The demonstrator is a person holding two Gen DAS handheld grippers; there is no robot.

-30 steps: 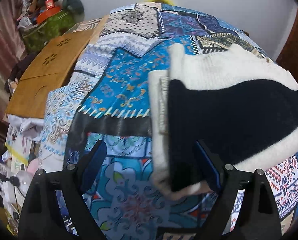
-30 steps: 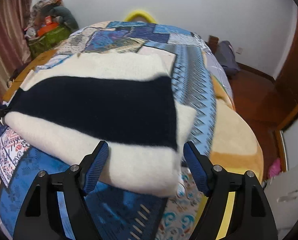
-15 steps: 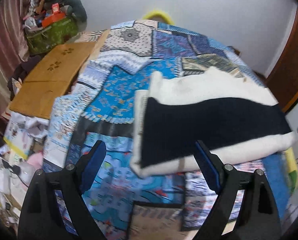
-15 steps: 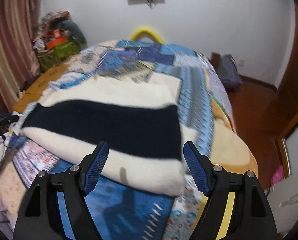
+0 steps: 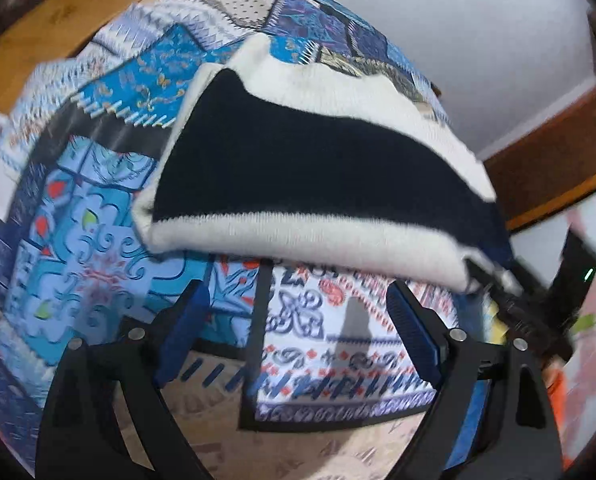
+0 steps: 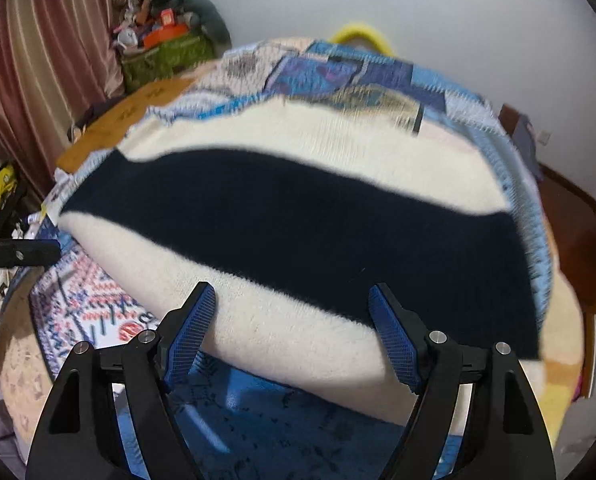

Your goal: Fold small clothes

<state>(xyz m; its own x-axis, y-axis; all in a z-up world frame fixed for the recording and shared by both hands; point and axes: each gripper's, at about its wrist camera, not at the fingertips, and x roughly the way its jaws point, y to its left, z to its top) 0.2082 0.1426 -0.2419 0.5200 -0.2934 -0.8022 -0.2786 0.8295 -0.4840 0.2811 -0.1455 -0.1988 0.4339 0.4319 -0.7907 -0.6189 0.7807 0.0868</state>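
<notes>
— Lay where, relative to the fingers?
— Ahead of both, flat on the patchwork bedspread (image 5: 97, 264). Folded cream-and-navy sweater (image 6: 298, 216), long axis running crosswise to both views.
— Nearer to which?
— To the right gripper (image 6: 293, 332), judging by the views. Cream near edge sat just beyond those fingertips, roughly centred between them. Left gripper (image 5: 298, 324) hung over bare quilt, short of the sweater's (image 5: 306, 176) near edge.
— Clamped on anything?
— No. Both pairs spread wide, nothing between either. Right gripper (image 5: 538, 300) seen at the sweater's far end in the left view.
— Containers?
— Only a green bin (image 6: 165, 56) by the curtain, heaped with assorted clutter, well apart from the sweater. Contents too small to name.
</notes>
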